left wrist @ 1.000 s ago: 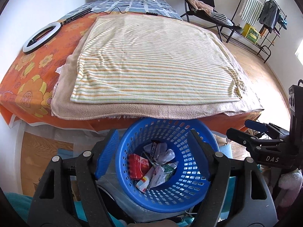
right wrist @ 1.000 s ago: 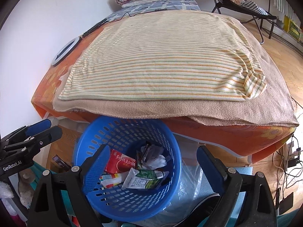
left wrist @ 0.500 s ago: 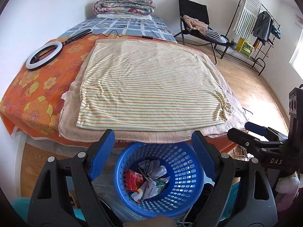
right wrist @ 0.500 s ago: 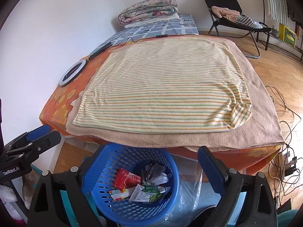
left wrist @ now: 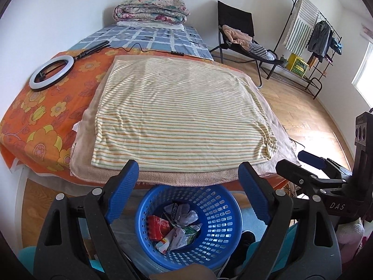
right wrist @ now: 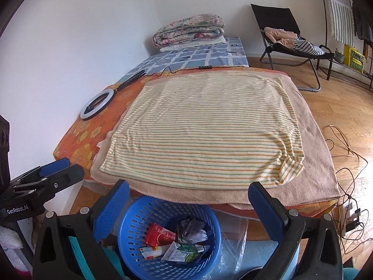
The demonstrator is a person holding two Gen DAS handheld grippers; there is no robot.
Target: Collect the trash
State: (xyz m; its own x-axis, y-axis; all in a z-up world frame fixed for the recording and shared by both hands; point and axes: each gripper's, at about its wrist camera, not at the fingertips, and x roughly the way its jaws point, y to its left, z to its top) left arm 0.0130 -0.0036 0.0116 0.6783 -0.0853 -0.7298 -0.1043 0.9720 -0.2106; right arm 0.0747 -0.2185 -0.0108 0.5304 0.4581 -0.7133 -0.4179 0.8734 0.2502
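Observation:
A blue plastic basket (left wrist: pixel 223 233) stands on the floor in front of the bed, below both grippers. In it lie a red carton (left wrist: pixel 158 227), a crumpled wrapper (left wrist: pixel 184 213) and a green-and-white carton (left wrist: pixel 186 235). My left gripper (left wrist: pixel 188 164) hangs above the basket with its jaws opening and nothing between them. The right wrist view shows the same basket (right wrist: pixel 130 233) with the red carton (right wrist: pixel 160 235) and the green-and-white carton (right wrist: pixel 184 252). My right gripper (right wrist: pixel 189 183) is open and empty over it.
A bed with a striped sheet (left wrist: pixel 181 116) on a beige towel (right wrist: pixel 314 175) fills the middle. A ring light (left wrist: pixel 52 72) lies at its left. A folding chair (left wrist: pixel 235 28) and clothes rack (left wrist: pixel 314 35) stand behind. Cables (right wrist: pixel 345 163) trail on the wooden floor.
Both grippers have risen away from the basket, which now sits lower and smaller in both views. Both pairs of jaws stand wider apart.

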